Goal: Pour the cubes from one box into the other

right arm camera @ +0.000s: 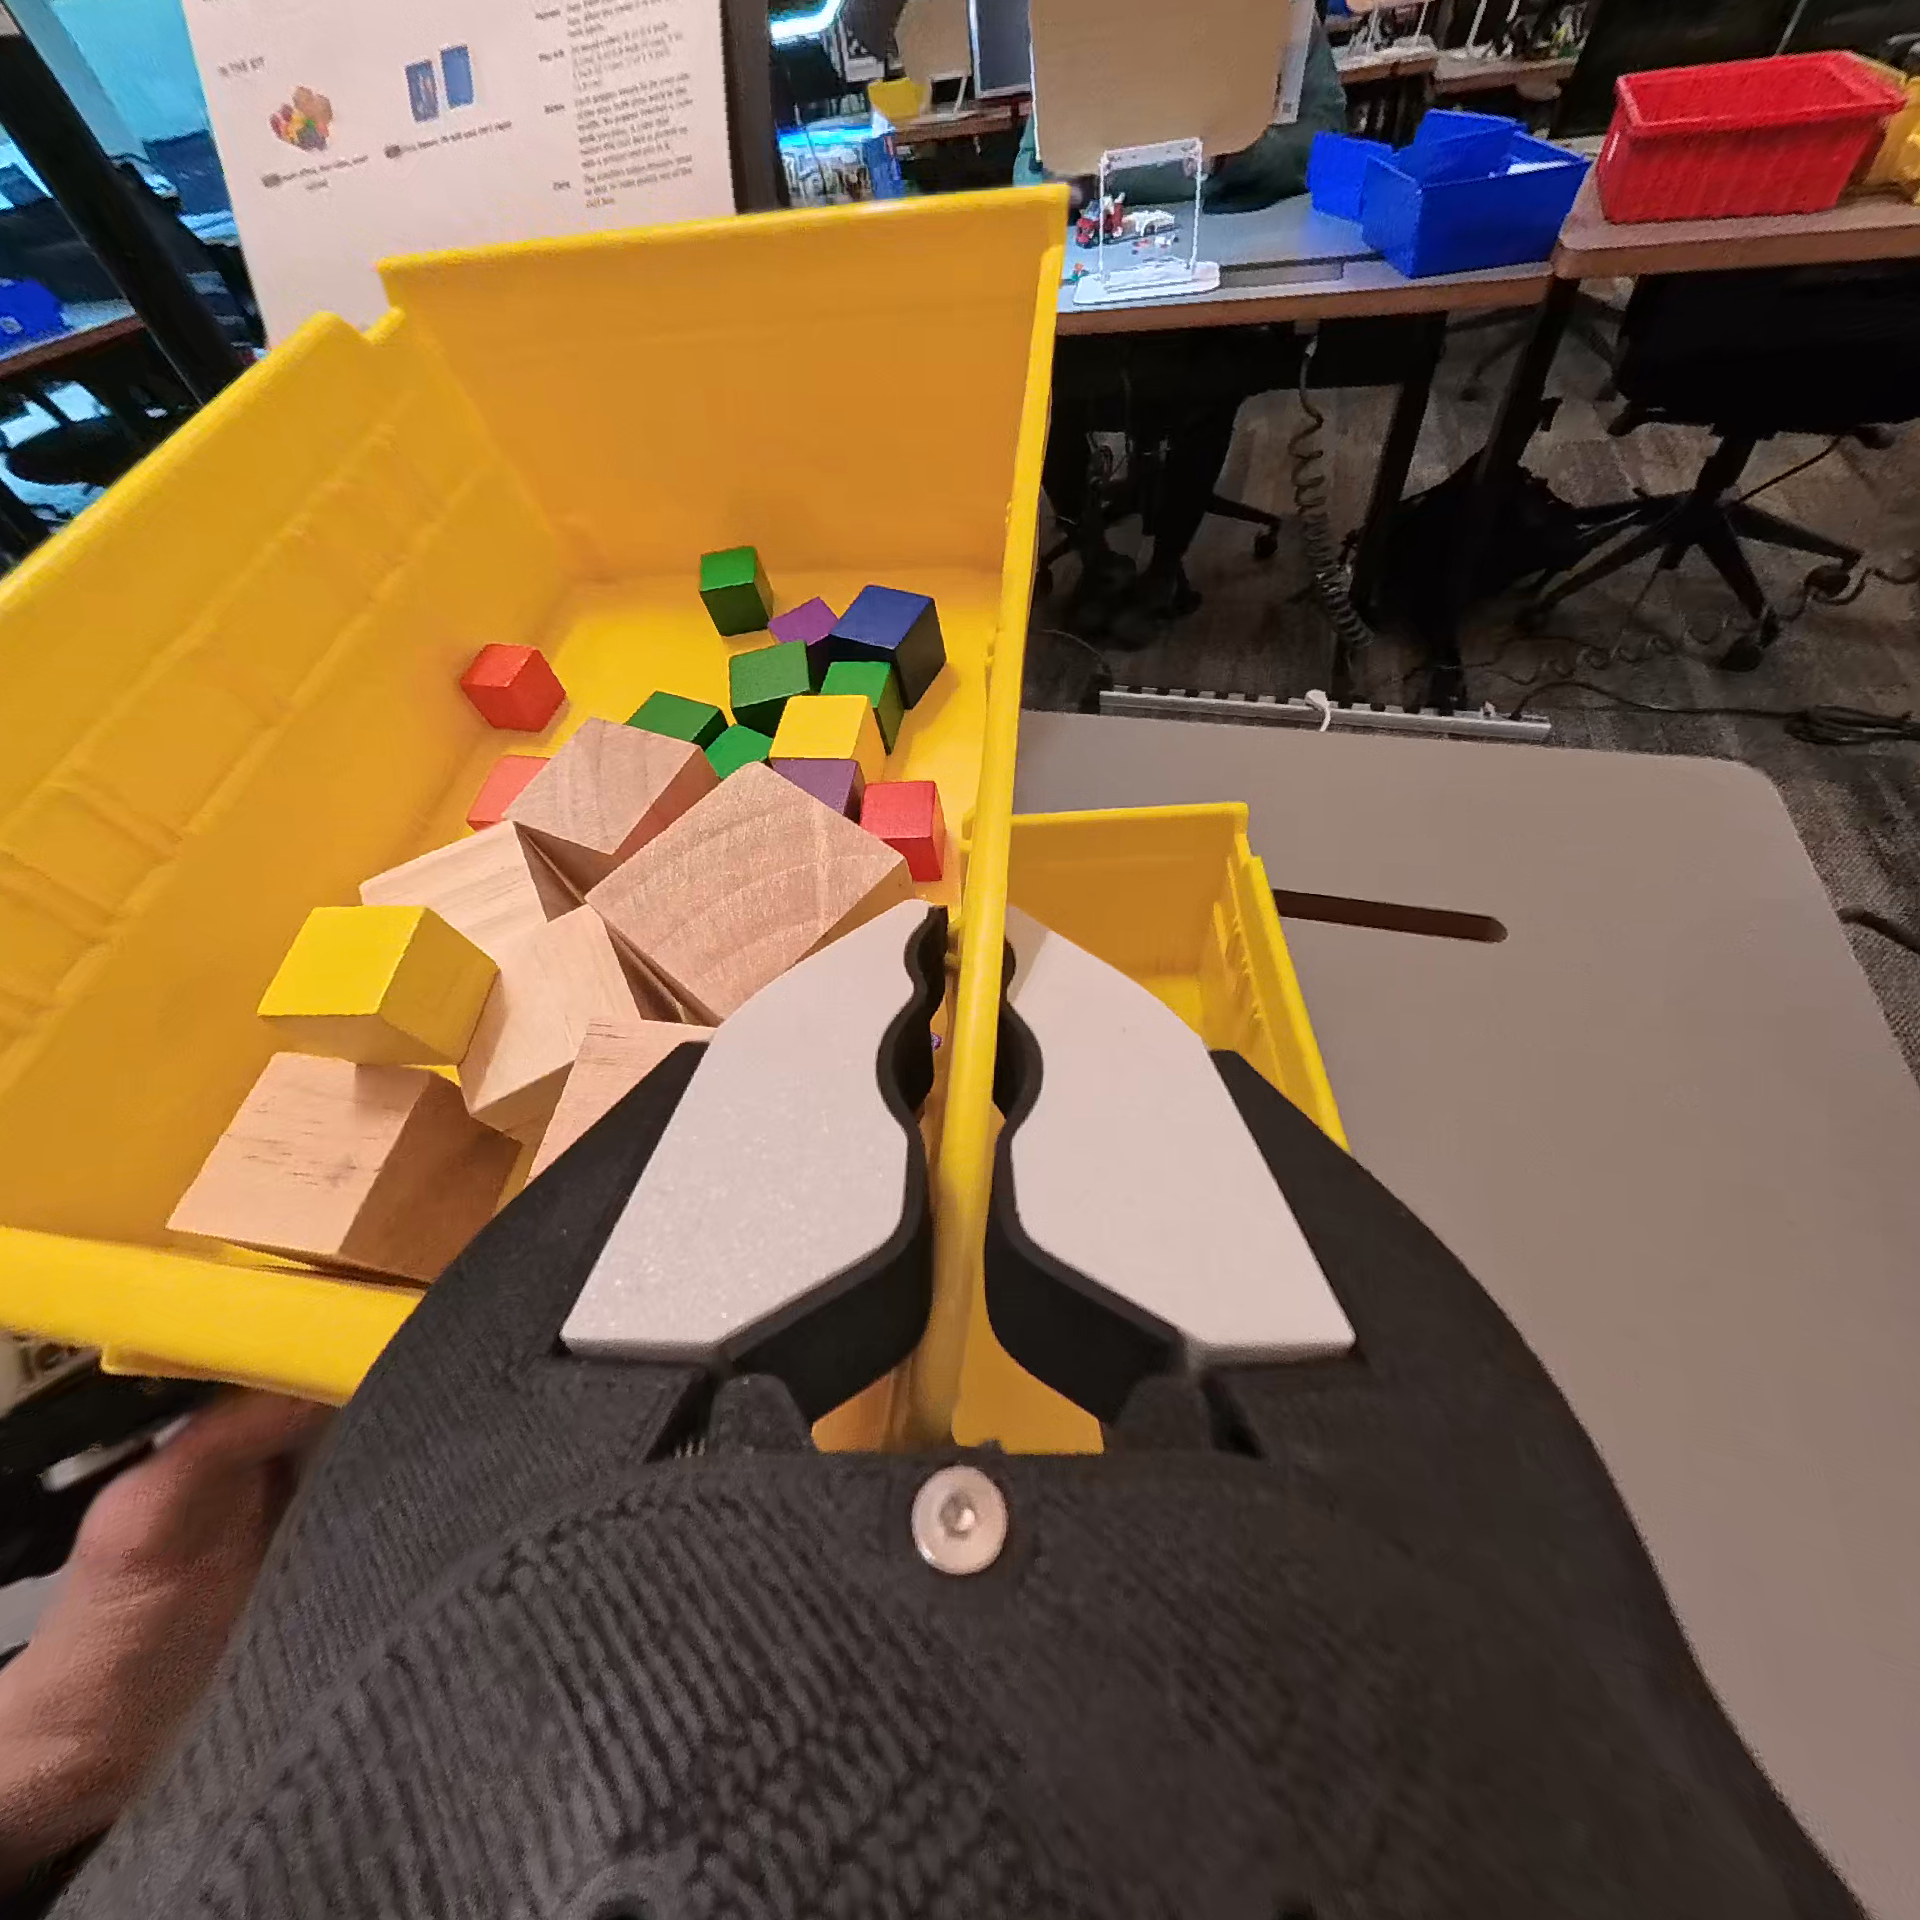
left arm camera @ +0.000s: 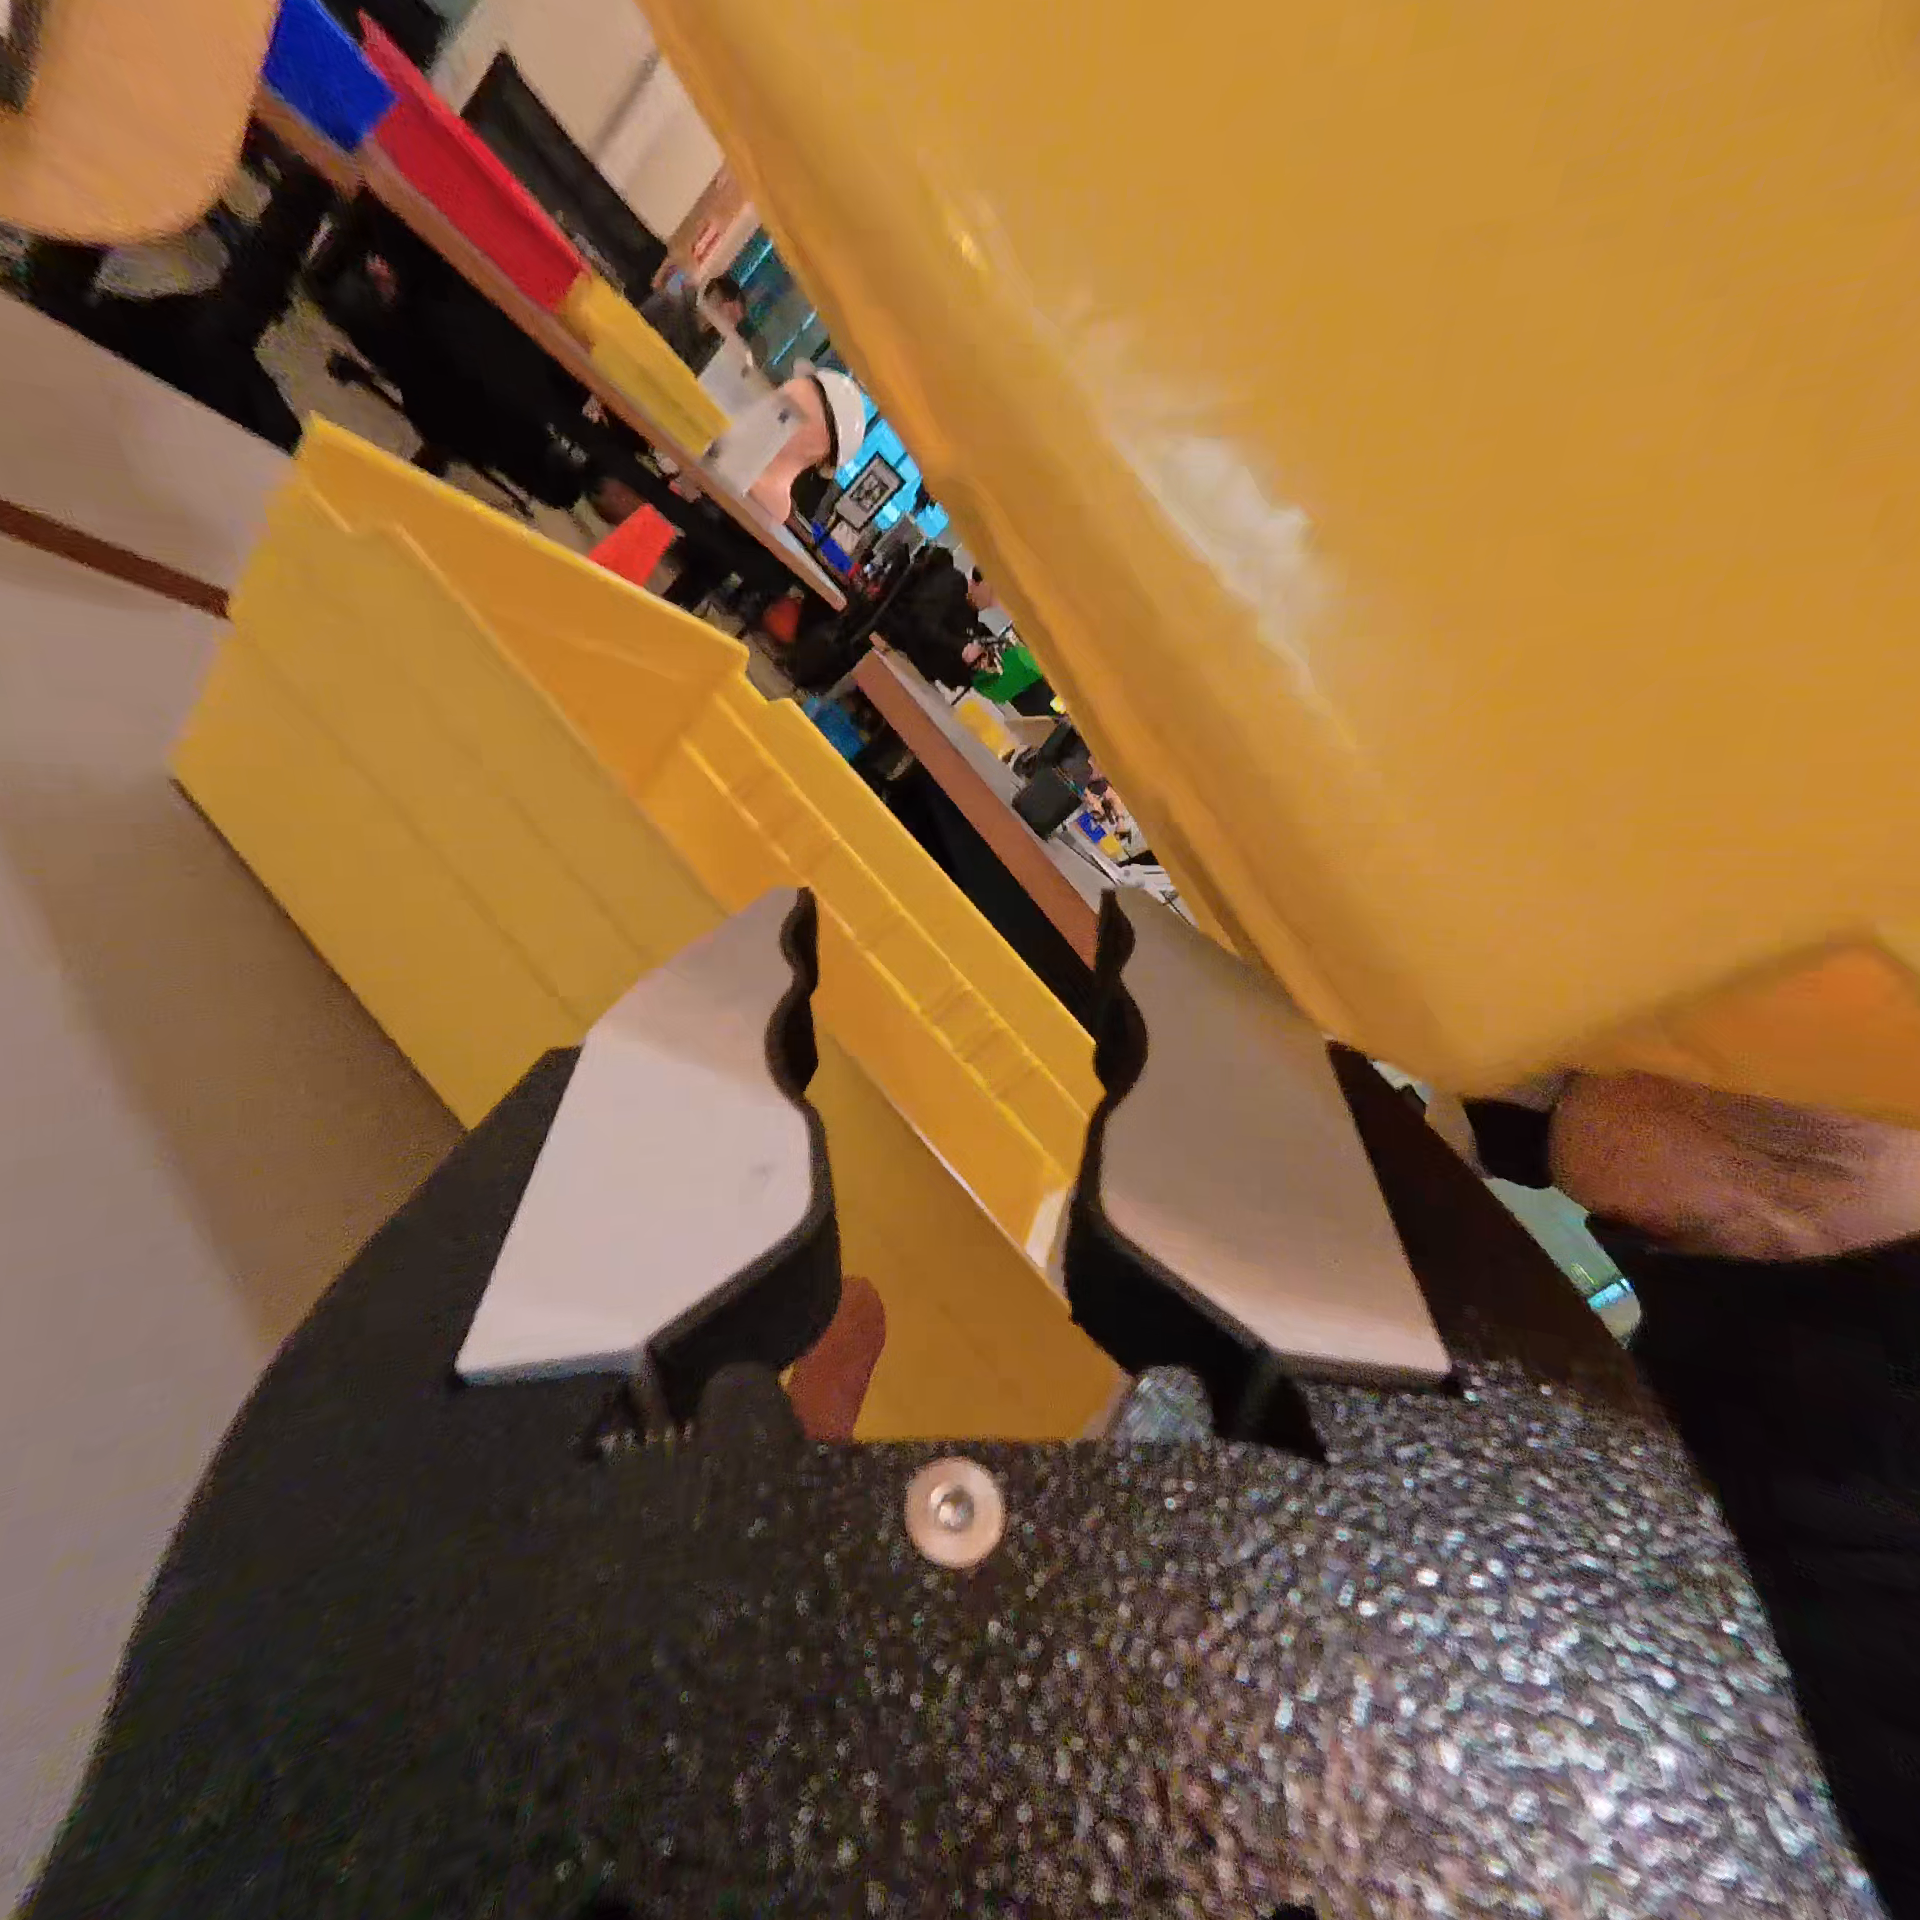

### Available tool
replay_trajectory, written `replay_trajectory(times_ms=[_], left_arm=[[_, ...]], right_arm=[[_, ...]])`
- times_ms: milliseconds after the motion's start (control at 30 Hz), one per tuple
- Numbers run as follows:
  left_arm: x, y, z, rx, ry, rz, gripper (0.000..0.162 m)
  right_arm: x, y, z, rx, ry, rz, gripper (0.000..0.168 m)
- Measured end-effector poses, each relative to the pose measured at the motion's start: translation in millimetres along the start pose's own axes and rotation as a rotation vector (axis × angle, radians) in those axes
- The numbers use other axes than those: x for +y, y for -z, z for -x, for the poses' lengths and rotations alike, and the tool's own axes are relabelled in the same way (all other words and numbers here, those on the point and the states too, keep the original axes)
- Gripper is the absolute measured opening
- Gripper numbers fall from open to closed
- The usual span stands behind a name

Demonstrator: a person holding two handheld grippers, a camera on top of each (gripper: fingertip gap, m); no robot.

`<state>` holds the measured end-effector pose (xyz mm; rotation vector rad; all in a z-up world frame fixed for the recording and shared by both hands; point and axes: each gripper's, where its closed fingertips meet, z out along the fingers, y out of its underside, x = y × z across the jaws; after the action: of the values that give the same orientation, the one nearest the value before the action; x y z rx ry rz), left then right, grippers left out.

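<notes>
My right gripper (right arm camera: 971,920) is shut on the right side wall of a yellow box (right arm camera: 727,395) and holds it raised and tilted. Several wooden cubes (right arm camera: 748,883) and small coloured cubes (right arm camera: 831,665) lie inside it. A second yellow box (right arm camera: 1122,894) stands on the grey table (right arm camera: 1558,1143) under the raised box's right side. In the left wrist view the raised box (left arm camera: 1403,416) is blurred at the upper right. My left gripper (left arm camera: 956,914) is closed partway on the near corner of the second box (left arm camera: 468,748), which fills the gap between the jaws.
A hand (right arm camera: 135,1558) shows at the lower left under the raised box, and a hand (left arm camera: 1714,1174) at the right in the left wrist view. Behind the table are blue bins (right arm camera: 1455,197), a red bin (right arm camera: 1745,135), an office chair (right arm camera: 1745,416) and a poster board (right arm camera: 457,125).
</notes>
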<state>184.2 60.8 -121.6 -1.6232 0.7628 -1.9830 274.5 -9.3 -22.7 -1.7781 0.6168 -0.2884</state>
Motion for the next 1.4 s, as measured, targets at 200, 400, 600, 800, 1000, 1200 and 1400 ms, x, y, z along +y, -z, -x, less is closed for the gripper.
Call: replay_trajectory(times_ms=[200, 400, 600, 800, 1000, 1200, 1400], left_arm=[[-71, 83, 27, -0.145, -0.245, -0.141, 0.058], [-139, 204, 48, -0.299, -0.466, -0.221, 0.068], [-174, 321, 76, -0.559, -0.636, -0.253, 0.070], [-202, 398, 106, -0.764, -0.656, -0.297, 0.070], [-216, 434, 131, -0.817, -0.557, -0.294, 0.070], [-218, 459, 145, -0.875, -0.565, -0.285, 0.070], [-218, 464, 157, -0.892, -0.552, -0.264, 0.070]], right_arm=[[8, -20, 29, -0.099, -0.038, 0.002, 0.005], [16, -61, 103, -0.225, -0.014, 0.025, 0.005], [46, -103, 200, -0.366, -0.017, 0.075, 0.005], [95, -138, 293, -0.447, -0.038, 0.151, 0.005], [144, -169, 360, -0.475, -0.006, 0.245, 0.005], [165, -198, 394, -0.431, 0.033, 0.275, 0.005], [171, -216, 421, -0.333, 0.106, 0.210, 0.007]])
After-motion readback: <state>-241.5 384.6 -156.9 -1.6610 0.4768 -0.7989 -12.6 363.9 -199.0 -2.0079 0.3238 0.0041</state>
